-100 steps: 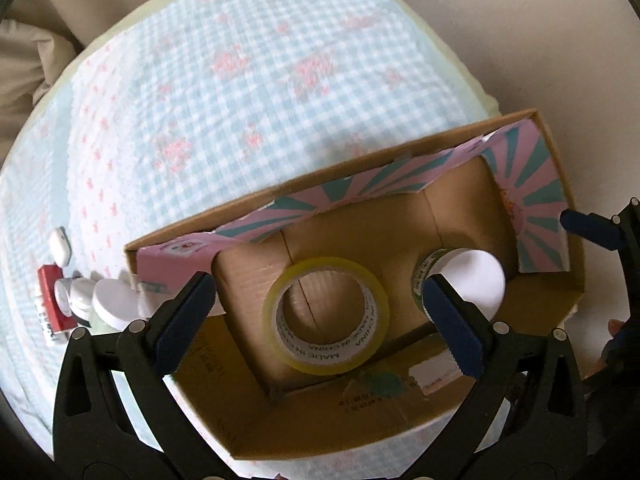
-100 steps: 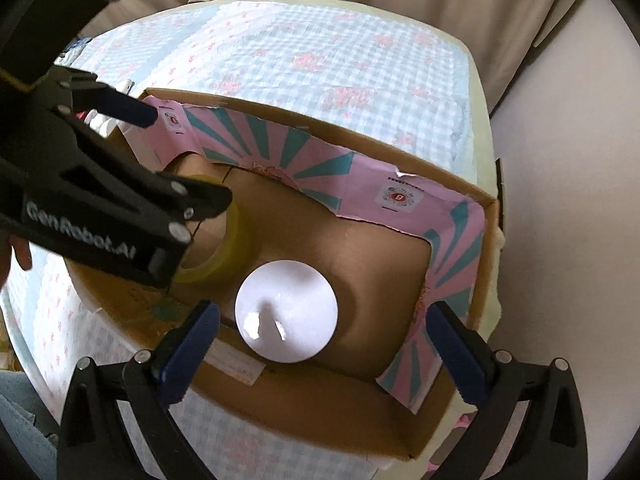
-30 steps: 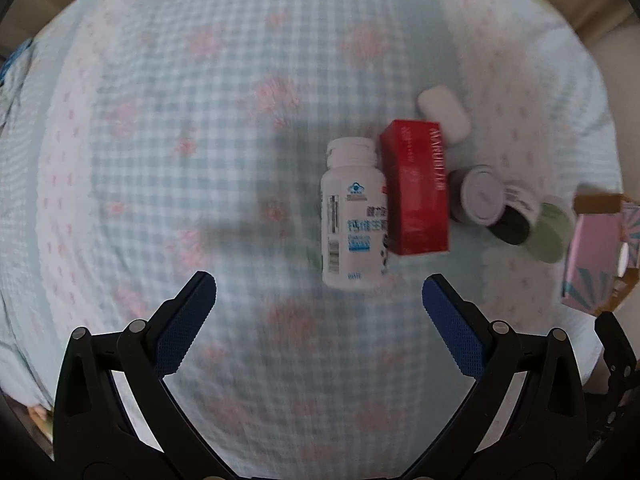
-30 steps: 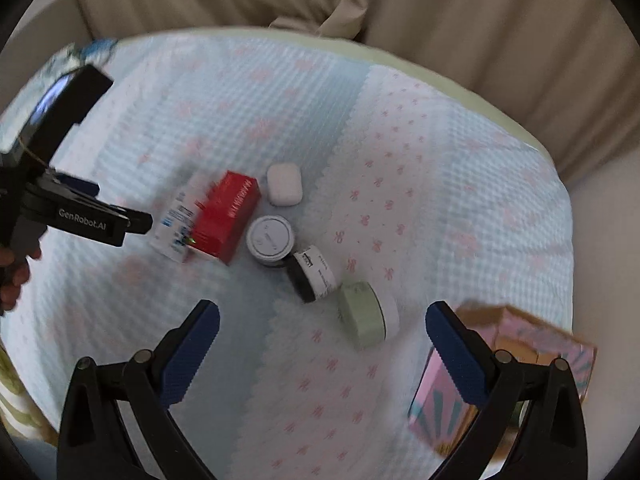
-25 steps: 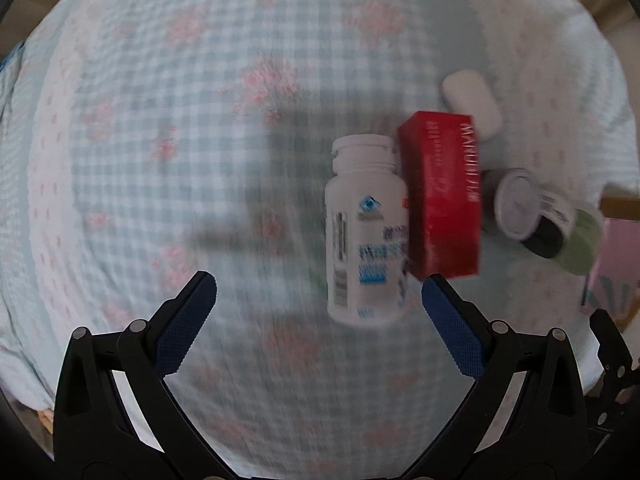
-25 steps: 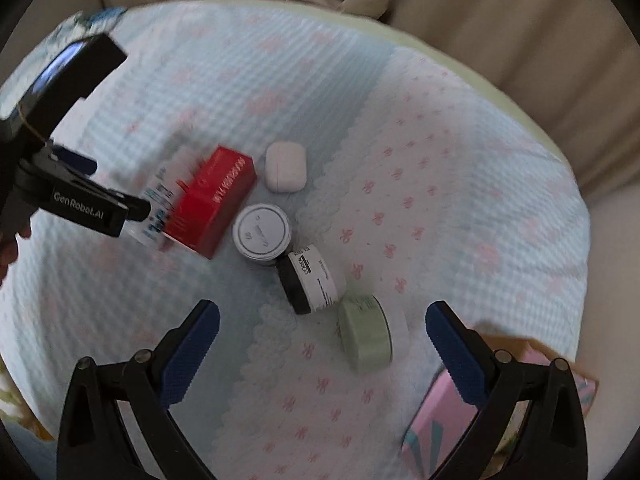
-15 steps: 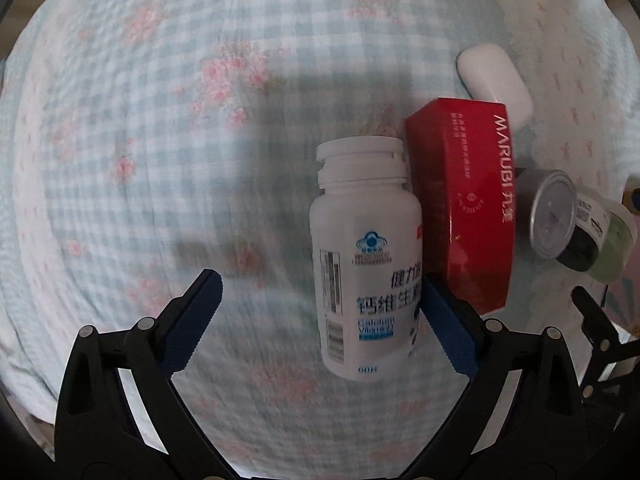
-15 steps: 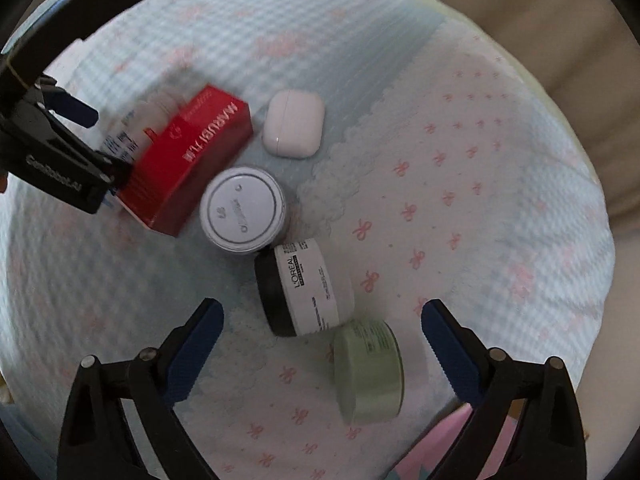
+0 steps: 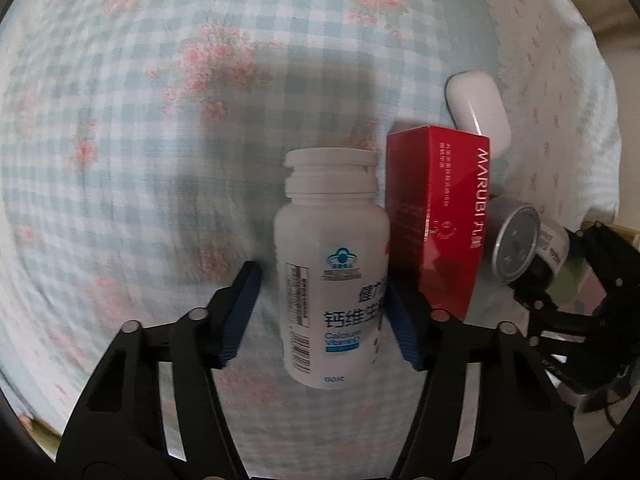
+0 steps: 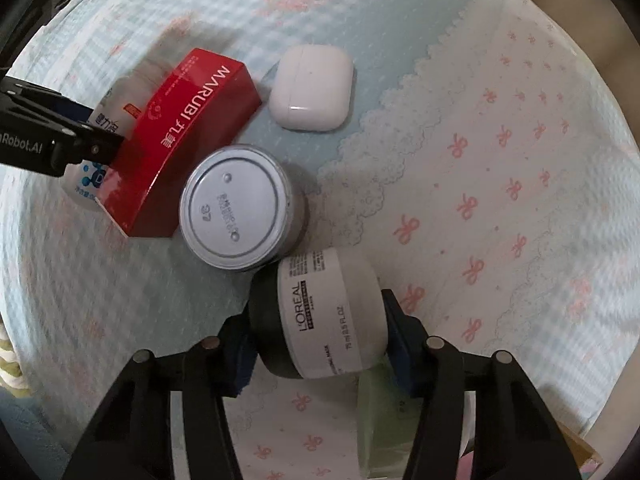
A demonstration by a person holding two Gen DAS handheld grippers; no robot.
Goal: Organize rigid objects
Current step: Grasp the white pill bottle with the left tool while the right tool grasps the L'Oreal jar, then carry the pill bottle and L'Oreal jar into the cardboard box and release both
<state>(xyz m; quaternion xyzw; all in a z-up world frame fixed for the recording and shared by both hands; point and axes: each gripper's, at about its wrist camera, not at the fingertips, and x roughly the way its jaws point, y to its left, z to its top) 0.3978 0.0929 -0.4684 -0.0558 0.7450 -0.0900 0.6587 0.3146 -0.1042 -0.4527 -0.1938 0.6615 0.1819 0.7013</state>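
Both grippers are straddling an item each, presumably so two rigid things can be lifted off the bed at once. In the lower middle of the left wrist view, the left gripper (image 9: pixel 320 316) is standing part open around the white plastic vitamin bottle with a ribbed screw cap (image 9: pixel 332 280), which is lying on its side; the right pad looks to be touching the bottle's wall, the left pad is sitting just apart from it, so the hold is not yet made. The glossy red cardboard carton (image 9: pixel 438 220) is lying right against the bottle, leaving that pad little room.

In the lower centre of the right wrist view, the right gripper (image 10: pixel 318 344) is flanking the squat white jar with a black lid (image 10: pixel 320 316), tipped on its side; whether the pads are pressing it I cannot tell. Touching it above is the round silver-lidded tin (image 10: pixel 240 212), with the smooth white pebble-shaped earbud case (image 10: pixel 312 88) beyond, all resting on the soft, puckered blue gingham cloth (image 10: pixel 500 160)
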